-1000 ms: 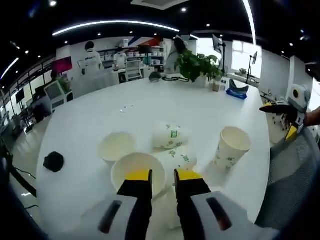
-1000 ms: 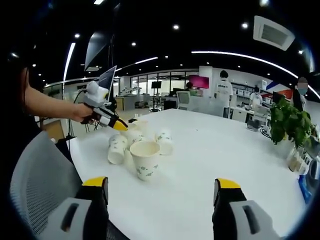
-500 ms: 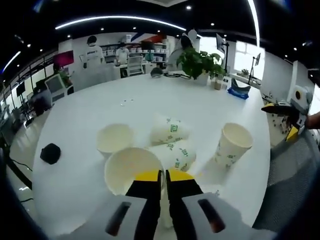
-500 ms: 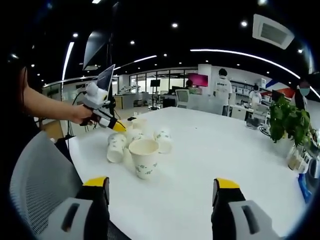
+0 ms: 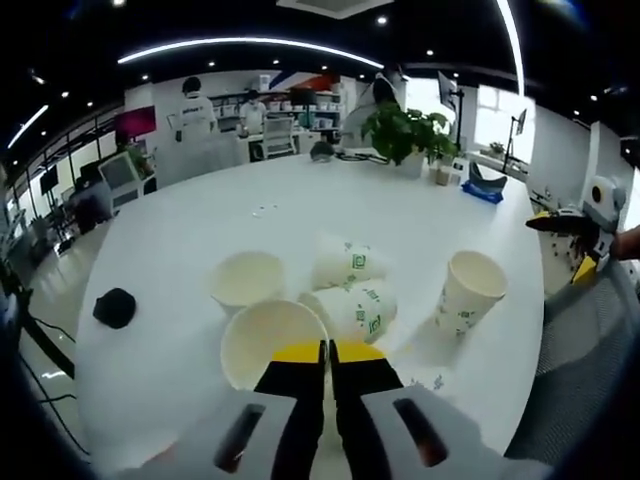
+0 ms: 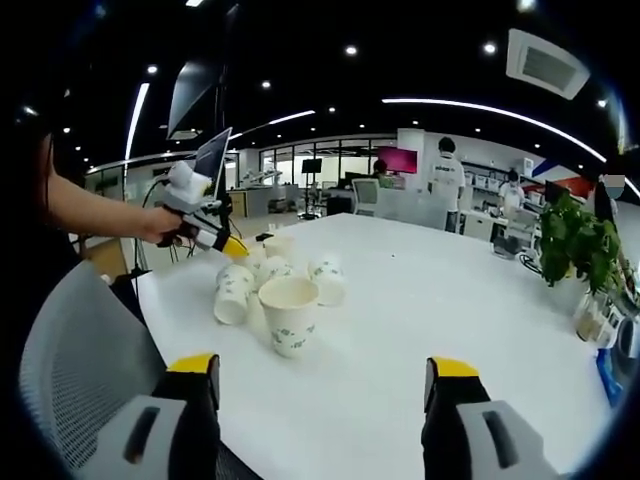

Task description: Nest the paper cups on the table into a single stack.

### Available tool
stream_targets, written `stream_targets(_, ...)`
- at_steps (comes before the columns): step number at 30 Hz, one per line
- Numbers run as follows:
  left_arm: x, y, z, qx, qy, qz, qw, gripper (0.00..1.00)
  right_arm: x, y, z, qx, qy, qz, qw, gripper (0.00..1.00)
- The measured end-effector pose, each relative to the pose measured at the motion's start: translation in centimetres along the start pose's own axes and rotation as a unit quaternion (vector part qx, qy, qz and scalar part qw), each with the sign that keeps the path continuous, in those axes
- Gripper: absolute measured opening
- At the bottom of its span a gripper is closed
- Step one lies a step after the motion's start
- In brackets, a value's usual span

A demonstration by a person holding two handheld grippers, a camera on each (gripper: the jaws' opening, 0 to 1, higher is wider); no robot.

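In the left gripper view the left gripper is pinched on the rim of a cup at its 11 o'clock; the cup's body is hidden. More cups lie at 12 on the white surface, one upright cup at 2. The right gripper gapes wide, holding nothing, cups at 11.

Right gripper: jaws wide apart, holding nothing, over the table.
Upright cup: nearest the right gripper.
Other cups: clustered just behind the upright cup.
Left gripper: in a hand, yellow tips at the cluster; whether they grip a cup is unclear.
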State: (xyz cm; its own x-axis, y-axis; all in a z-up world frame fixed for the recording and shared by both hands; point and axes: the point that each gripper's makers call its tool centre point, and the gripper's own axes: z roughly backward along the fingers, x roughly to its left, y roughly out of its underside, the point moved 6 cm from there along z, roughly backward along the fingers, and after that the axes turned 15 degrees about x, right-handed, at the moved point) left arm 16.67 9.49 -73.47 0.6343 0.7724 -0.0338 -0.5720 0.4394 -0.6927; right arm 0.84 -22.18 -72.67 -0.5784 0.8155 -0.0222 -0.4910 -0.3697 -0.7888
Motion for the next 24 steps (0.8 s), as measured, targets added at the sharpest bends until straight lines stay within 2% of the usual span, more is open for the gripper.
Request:
stream_targets(8, -0.1, -0.3, 1.0, 0.002, -0.014, -0.007, 0.9999, 0.00, 0.0, 0.0, 0.0, 0.000, 0.000, 0.000, 1.0000, 0.85)
stream_targets(14, 0.6, -0.4, 1.8, -0.004, -0.025, -0.007, 0.9997, 0.00, 0.0, 0.1, 0.0, 0.001, 0.000, 0.000, 1.0000, 0.85)
stream_targets(24, 1.2, -1.2, 3.4, -0.009, -0.028, 0.001, 0.9996, 0.00, -0.1, 0.1, 0.0, -0.001, 0.001, 0.002, 1.0000, 0.85)
